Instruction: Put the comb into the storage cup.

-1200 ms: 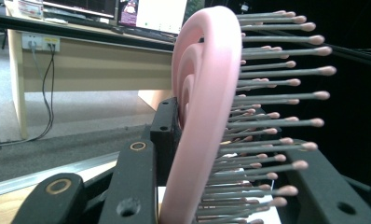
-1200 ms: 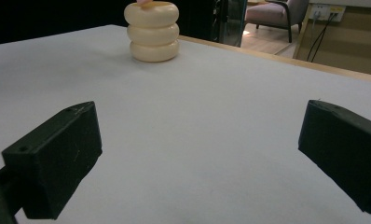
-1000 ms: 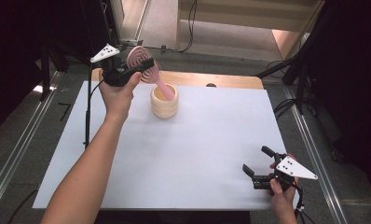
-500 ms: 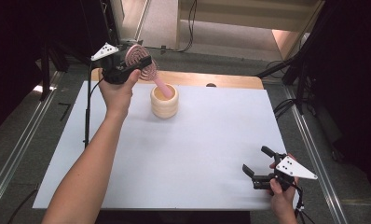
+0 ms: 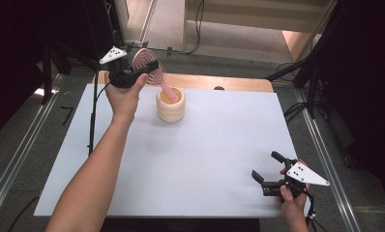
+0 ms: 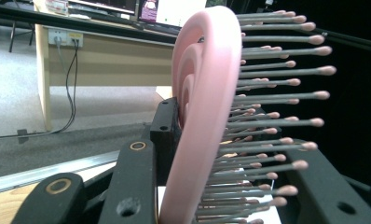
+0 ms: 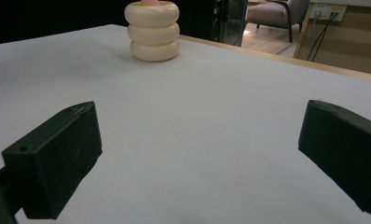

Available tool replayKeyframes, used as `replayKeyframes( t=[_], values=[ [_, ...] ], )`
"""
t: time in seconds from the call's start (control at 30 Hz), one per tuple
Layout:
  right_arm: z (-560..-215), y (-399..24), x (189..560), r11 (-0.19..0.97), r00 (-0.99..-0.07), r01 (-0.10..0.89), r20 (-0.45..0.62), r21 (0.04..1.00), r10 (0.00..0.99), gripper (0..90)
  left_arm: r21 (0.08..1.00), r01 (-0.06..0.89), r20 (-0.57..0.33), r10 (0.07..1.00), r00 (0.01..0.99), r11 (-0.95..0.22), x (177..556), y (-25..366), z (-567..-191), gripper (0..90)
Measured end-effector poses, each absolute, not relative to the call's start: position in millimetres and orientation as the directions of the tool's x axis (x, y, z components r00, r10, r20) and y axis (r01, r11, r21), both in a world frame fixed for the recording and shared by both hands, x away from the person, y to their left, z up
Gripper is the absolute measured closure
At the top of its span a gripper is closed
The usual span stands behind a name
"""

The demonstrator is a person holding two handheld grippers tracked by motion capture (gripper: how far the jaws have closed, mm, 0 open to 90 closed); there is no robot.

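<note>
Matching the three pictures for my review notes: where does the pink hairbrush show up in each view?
High view: the pink hairbrush is at upper left, its head in the left gripper, its handle end in the cream holder.
Left gripper view: the brush head stands at centre, bristles pointing right, clamped between the jaws.
Right gripper view: a pink tip at the top edge, in the holder's mouth.
Shared landmark: the cream holder, seen in the high and right gripper views.
</note>
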State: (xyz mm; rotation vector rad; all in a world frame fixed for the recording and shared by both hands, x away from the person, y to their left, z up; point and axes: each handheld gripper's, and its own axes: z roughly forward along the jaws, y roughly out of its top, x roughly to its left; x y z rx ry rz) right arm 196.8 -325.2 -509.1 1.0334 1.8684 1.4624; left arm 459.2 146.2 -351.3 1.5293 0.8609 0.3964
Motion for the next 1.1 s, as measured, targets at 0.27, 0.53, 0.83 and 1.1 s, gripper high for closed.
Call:
replayKeyframes(
  t=[0.27, 0.53, 0.83, 1.1],
  values=[
    [-509.1, -325.2, 196.7, 0.113, -0.555, 0.236, 0.039, 0.965, 0.831, 0.0, 0.955, 0.293, -0.235, 0.717, 0.656, 0.046, 460.3, 144.6, -355.9, 63.4],
    [-509.4, -324.9, 196.8, 0.113, -0.556, 0.239, 0.04, 0.964, 0.83, 0.0, 0.951, 0.307, -0.241, 0.719, 0.652, 0.04, 462.6, 143.5, -360.5, 63.3],
    [-509.6, -324.8, 196.9, 0.112, -0.556, 0.241, 0.043, 0.964, 0.83, 0.0, 0.948, 0.315, -0.244, 0.721, 0.648, 0.037, 464.4, 142.2, -364.9, 63.4],
    [-509.8, -324.6, 197.1, 0.112, -0.557, 0.242, 0.043, 0.964, 0.829, 0.0, 0.944, 0.33, -0.245, 0.721, 0.648, 0.024, 466.2, 138.1, -372.7, 63.3]
  ],
)
